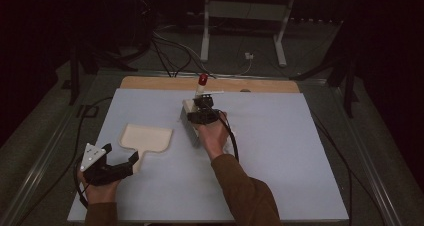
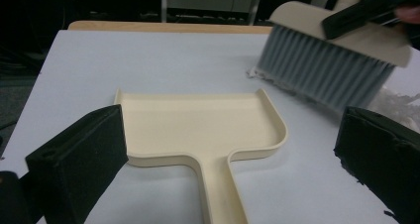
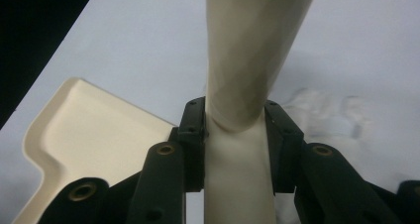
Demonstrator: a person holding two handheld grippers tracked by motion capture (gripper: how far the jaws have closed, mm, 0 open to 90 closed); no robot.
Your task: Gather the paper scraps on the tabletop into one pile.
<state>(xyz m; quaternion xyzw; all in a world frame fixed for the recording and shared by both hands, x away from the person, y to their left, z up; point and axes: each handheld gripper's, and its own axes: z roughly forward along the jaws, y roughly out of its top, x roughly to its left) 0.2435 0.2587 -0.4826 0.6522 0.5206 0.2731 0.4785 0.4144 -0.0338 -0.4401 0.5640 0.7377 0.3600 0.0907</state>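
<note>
A cream dustpan lies flat on the pale mat, left of centre, its handle toward the near edge. My left gripper hovers just behind that handle, open; in the left gripper view the pan lies between and beyond the wide-apart jaws. My right gripper is shut on the cream handle of a brush. The brush has grey bristles that rest on the mat just right of the pan, and its handle ends in a red tip.
A patch of whitish crumbs lies on the mat beside the bristles, on the side away from the pan. A wooden strip runs along the table's far edge. Beyond it, cables and a white stand are on the floor.
</note>
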